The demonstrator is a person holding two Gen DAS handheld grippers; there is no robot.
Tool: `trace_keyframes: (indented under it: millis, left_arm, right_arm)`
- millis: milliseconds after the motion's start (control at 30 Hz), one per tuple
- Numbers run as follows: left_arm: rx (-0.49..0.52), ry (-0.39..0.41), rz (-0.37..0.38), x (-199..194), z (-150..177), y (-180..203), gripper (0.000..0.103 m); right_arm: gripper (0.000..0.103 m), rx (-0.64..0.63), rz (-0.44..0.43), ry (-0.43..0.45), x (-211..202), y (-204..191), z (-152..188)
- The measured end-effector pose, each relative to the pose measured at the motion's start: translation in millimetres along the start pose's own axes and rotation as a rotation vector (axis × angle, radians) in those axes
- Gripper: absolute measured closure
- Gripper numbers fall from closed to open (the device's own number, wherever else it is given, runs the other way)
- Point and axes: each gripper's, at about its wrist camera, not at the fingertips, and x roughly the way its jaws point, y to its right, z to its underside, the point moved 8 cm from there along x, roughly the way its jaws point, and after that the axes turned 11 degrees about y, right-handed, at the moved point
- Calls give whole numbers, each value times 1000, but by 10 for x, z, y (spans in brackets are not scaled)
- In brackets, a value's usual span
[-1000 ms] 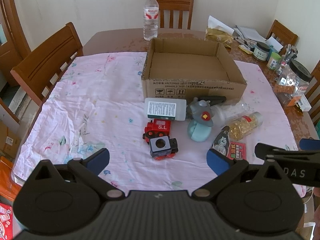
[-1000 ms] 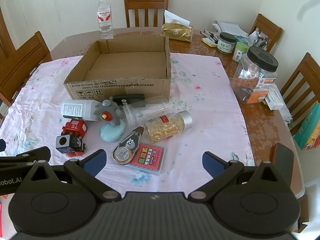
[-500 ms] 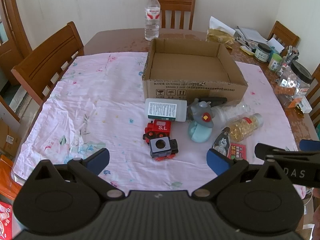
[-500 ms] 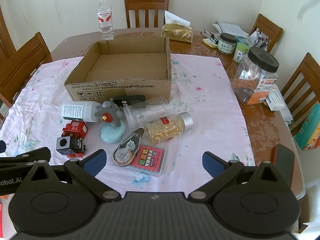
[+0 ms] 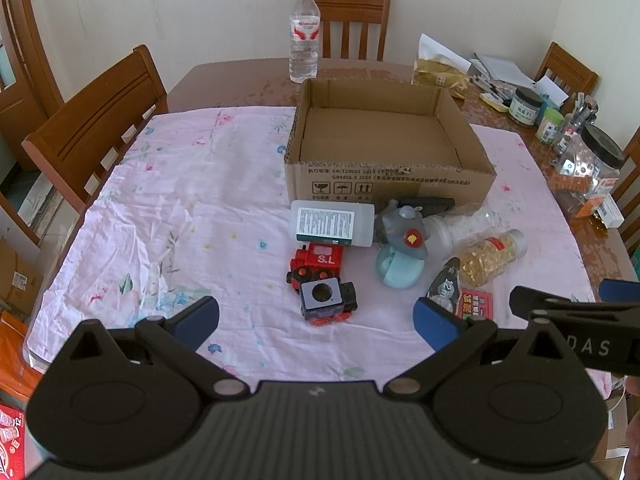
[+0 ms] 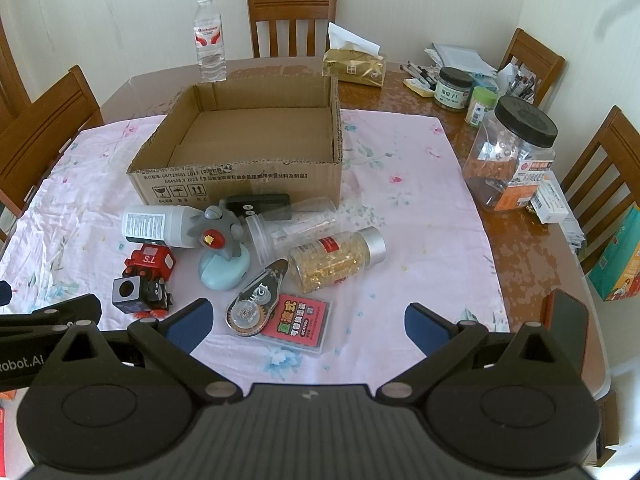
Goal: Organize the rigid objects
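Objects: a red and black toy train (image 5: 320,280), a white labelled plastic bottle (image 5: 332,222) lying on its side, a grey figure on a pale blue base (image 6: 222,248), a clear jar of yellow capsules (image 6: 336,258), a correction tape dispenser (image 6: 254,302) and a red card packet (image 6: 300,322) lie clustered on the pink floral cloth (image 5: 180,208), just in front of the open cardboard box (image 5: 384,148) (nothing in it yet).
Left gripper (image 5: 316,318): spread wide, holding nothing.
Right gripper (image 6: 306,320): likewise wide apart and unladen.
Step, likely: first pick; take an outlying piece such as the train, closing across its narrow sides, and lift clear of neighbours.
Hard to see: a black flat item (image 6: 258,204) and a clear tube (image 6: 296,224) are partly covered; their shapes are uncertain.
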Motion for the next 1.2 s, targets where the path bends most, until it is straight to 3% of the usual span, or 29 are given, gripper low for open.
trace_keyframes:
  millis: [533, 767, 1033, 1200]
  left_arm:
    - [16, 33, 21, 103, -16, 57, 1]
    - [45, 57, 71, 224, 58, 99, 1]
    - [45, 28, 102, 531, 322, 45, 1]
    - [33, -8, 71, 828, 398, -29, 1]
  right_arm:
    - [0, 1, 10, 13, 85, 46, -13]
    - [0, -22, -14, 18, 161, 77, 33]
    - [0, -23, -28, -13, 304, 173, 161]
    - [0, -34, -21, -38, 397, 242, 255]
